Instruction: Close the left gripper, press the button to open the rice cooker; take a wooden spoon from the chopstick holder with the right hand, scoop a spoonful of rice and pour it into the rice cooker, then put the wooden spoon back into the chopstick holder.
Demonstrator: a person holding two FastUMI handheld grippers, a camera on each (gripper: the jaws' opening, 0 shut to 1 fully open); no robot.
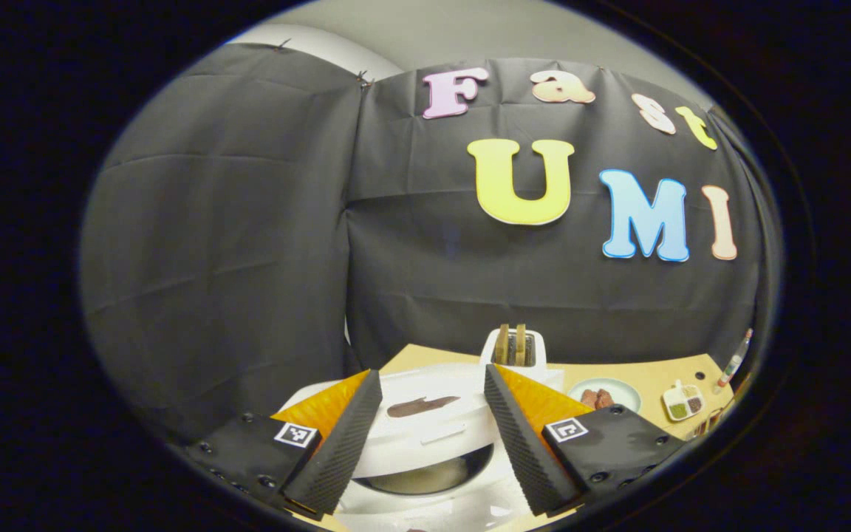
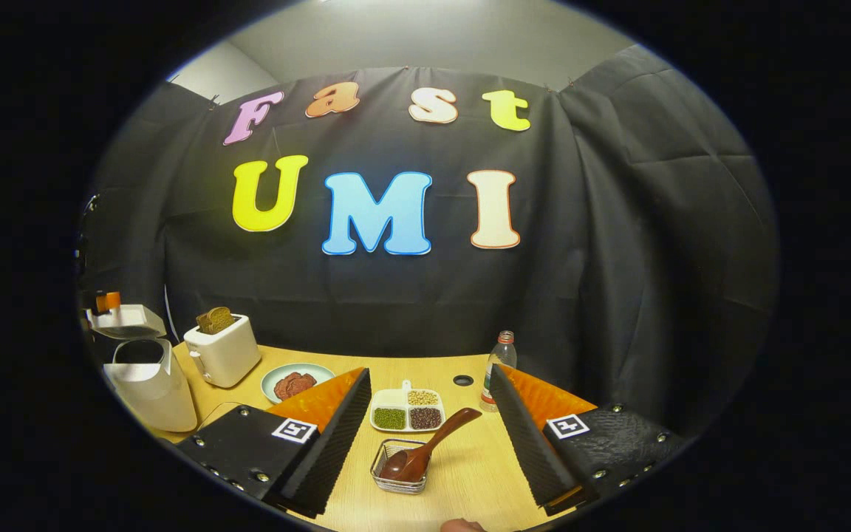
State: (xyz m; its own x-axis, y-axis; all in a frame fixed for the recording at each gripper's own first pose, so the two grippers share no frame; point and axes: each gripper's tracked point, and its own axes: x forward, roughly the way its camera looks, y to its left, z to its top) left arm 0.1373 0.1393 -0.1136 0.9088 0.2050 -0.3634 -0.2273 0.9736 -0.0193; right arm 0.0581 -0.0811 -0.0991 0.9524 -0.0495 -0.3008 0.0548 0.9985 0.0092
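Between my right tool's [image 2: 429,443] spread fingers, one wooden spoon [image 2: 425,448] leans in one wire chopstick holder [image 2: 398,467] on the worktop [image 2: 470,473]; light, rigid, I judge, best pinched mid-handle. Beyond: one three-compartment grain dish [image 2: 406,411]. Far left, one rice cooker [image 2: 146,380] stands lid-up. My left tool [image 1: 429,436] hovers open above it.

open table [image 2: 462,465] around the wooden spoon [image 2: 425,447], dish [image 2: 406,411] behind
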